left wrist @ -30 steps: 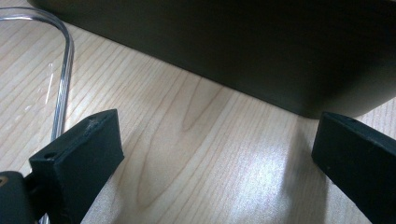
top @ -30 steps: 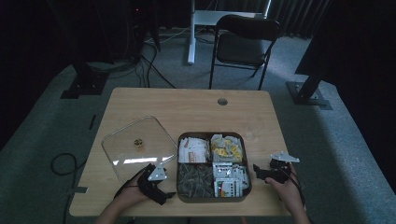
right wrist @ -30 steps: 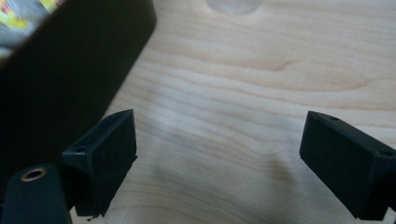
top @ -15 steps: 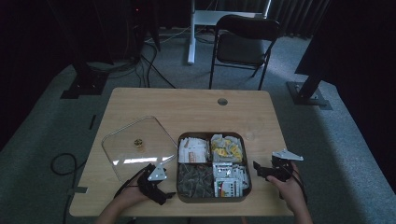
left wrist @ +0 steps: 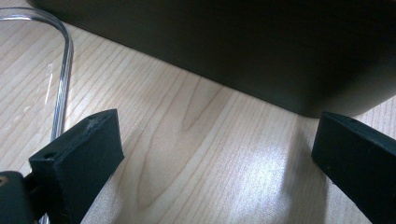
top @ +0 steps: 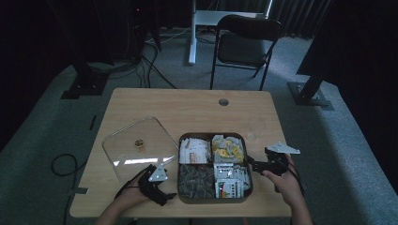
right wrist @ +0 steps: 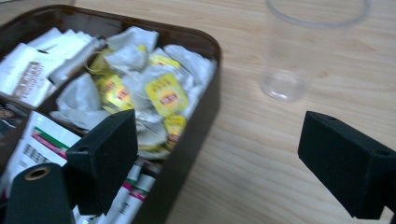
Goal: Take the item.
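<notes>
Holding my right gripper (right wrist: 219, 163) low over pale wood-grain table (right wrist: 280, 154), jaws wide apart, nothing between them. Dark brown rounded-corner tin tray (right wrist: 205, 100) sits just beyond and under my left-hand jaw, four compartments. Nearest compartment: crumpled white tea bags with yellow tags (right wrist: 154, 93). Next to it, flat white paper sachets (right wrist: 39, 63). Clear plastic cup (right wrist: 303, 42), round, upright, ahead of my right-hand jaw, near the tray, not touching.

My left gripper (left wrist: 210, 154) also spread open, empty, matte black blocky pads. Tray's smooth dark wall straight ahead of it; curved edge of clear square lid (left wrist: 63, 70) lies flat by the left-hand jaw.
</notes>
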